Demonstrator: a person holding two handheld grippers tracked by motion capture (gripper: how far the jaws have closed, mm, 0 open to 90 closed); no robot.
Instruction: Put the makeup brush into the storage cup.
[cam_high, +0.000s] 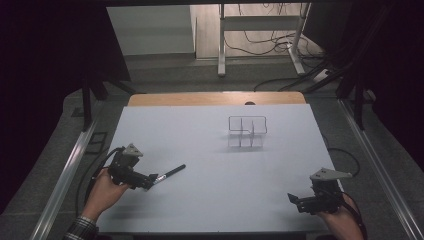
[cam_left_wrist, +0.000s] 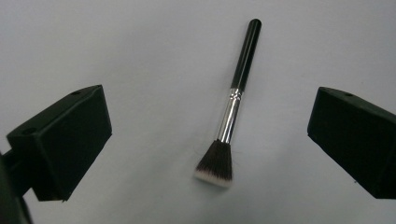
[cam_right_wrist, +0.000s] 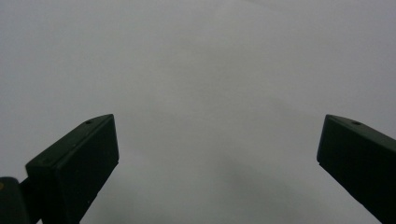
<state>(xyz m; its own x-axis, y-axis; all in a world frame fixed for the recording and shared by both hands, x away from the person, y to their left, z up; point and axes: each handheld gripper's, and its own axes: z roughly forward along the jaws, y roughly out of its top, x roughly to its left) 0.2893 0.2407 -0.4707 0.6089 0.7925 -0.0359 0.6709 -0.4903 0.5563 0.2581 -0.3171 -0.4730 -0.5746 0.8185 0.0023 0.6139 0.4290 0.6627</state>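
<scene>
A makeup brush (cam_high: 169, 173) with a black handle, silver ferrule and dark bristles lies flat on the white table (cam_high: 200, 210) at the left. In the left gripper view the brush (cam_left_wrist: 231, 112) lies between the jaws, bristles toward the camera, handle pointing away. My left gripper (cam_high: 148, 181) is open just behind the bristle end, jaws wide apart (cam_left_wrist: 210, 140) and not touching it. A clear divided organizer (cam_high: 247, 132) stands at the table's far middle. My right gripper (cam_high: 293, 199) is open near the front right edge, with bare table between its jaws (cam_right_wrist: 217, 158).
A wooden strip (cam_high: 215, 98) runs along the table's far edge. Metal rails (cam_high: 65, 175) flank both sides. Beyond stand a white frame's legs (cam_high: 221, 50) and floor cables (cam_high: 280, 45). A person's hands hold both grippers at the bottom.
</scene>
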